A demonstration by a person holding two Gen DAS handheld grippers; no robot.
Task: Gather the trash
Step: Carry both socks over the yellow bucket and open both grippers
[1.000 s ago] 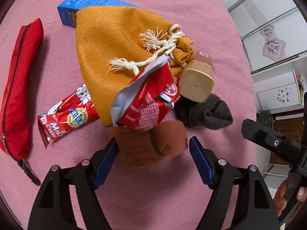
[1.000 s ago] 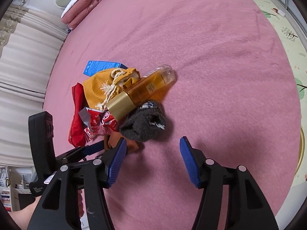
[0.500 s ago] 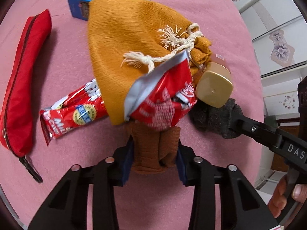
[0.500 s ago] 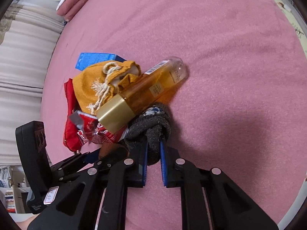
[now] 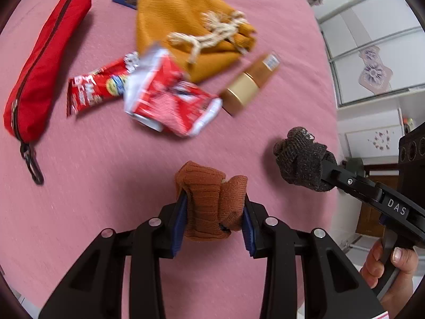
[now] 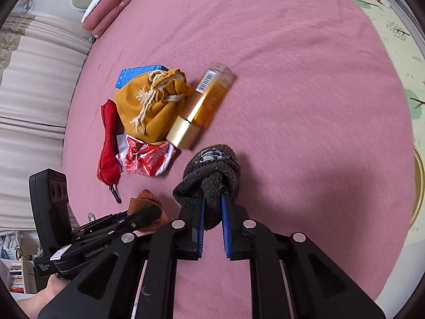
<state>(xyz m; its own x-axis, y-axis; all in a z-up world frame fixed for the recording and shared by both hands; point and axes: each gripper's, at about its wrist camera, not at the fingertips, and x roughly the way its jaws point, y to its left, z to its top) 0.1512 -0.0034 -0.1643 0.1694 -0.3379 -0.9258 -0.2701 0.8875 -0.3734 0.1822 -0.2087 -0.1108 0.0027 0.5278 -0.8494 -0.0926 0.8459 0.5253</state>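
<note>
1. Left gripper [image 5: 212, 212] clamps the brown sock [image 5: 211, 204]; right gripper [image 6: 212, 207] pinches the dark sock [image 6: 209, 175]. Both are raised above the pink bedspread [image 5: 106, 186].
2. Trash location: red wrappers [image 5: 170, 101] lie beside the mustard pouch [image 5: 186, 26].
3. Risk: the dark sock's narrow pinch may slip out.
4. Change: half a second ago both socks rested against the pile; the wrappers now lie uncovered.

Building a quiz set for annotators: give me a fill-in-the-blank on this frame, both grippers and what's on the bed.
1. The left gripper is shut on a rolled ____ sock.
2. The right gripper is shut on a dark ____ sock.
3. The bottle lying beside the mustard drawstring pouch has a ____ cap.
4. The zipped pencil case is ____.

Missing words: brown; grey; gold; red
</note>
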